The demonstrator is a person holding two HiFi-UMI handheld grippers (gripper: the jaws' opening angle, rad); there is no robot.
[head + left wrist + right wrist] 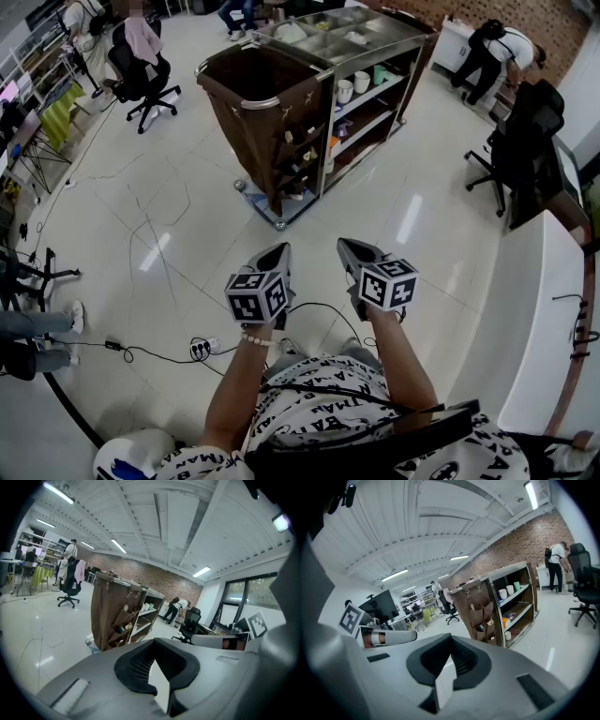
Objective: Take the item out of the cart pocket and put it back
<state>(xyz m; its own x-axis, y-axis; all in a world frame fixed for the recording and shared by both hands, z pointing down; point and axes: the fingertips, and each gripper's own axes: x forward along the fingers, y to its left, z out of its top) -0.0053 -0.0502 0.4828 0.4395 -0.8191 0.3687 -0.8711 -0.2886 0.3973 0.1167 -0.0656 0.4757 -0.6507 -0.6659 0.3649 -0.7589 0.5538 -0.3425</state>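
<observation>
The fingers of the left gripper (157, 667) are clenched together on nothing, and the fingers of the right gripper (449, 667) are likewise pressed shut and empty. The two are held side by side, just apart, tilted a little downward. At 12 o'clock from them, well apart, stands the cart (246, 112), with a brown bag at its near end and open shelves carrying cups (353, 88) behind it. The cart pockets (296, 156) hang on the bag's side towards the grippers. Small items (489, 616) sit inside them, too small to identify, so the task's thing is in its pocket, untouched. Only glossy white floor (187, 216) lies between the fingers and the pockets. A power strip (200, 349) with black cables lies at 8 o'clock, near the person's arm. An office chair (141, 73) draped with a pink garment stands at 10 o'clock, a black chair (521, 150) at 2 o'clock, and beyond it a bending person (493, 52) at 1 o'clock. A white counter (544, 314) runs along 3 o'clock.
</observation>
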